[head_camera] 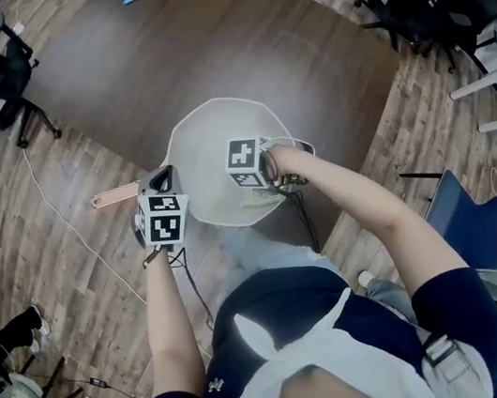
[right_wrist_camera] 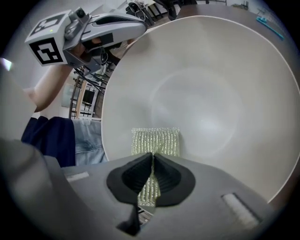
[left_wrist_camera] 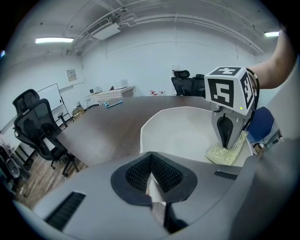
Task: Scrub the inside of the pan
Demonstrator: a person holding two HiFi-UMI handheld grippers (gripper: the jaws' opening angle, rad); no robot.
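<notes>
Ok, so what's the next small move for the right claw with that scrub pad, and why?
Probably drag the right claw, clamped on the scrub pad, from the near wall of the pan toward its middle. The pad lies under the near rim, with the floor beyond it, and the left claw grips the rim, which should steady the pan.

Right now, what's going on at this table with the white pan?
A person stands at the dark table with a gripper in each hand. The left gripper is shut on the rim of the white pan, apparently to steady it. The right gripper is shut on a yellow-green scrubbing pad, with the pad's free end against the pan's inner wall on the side nearest the person. The scrubbing is under way.
</notes>
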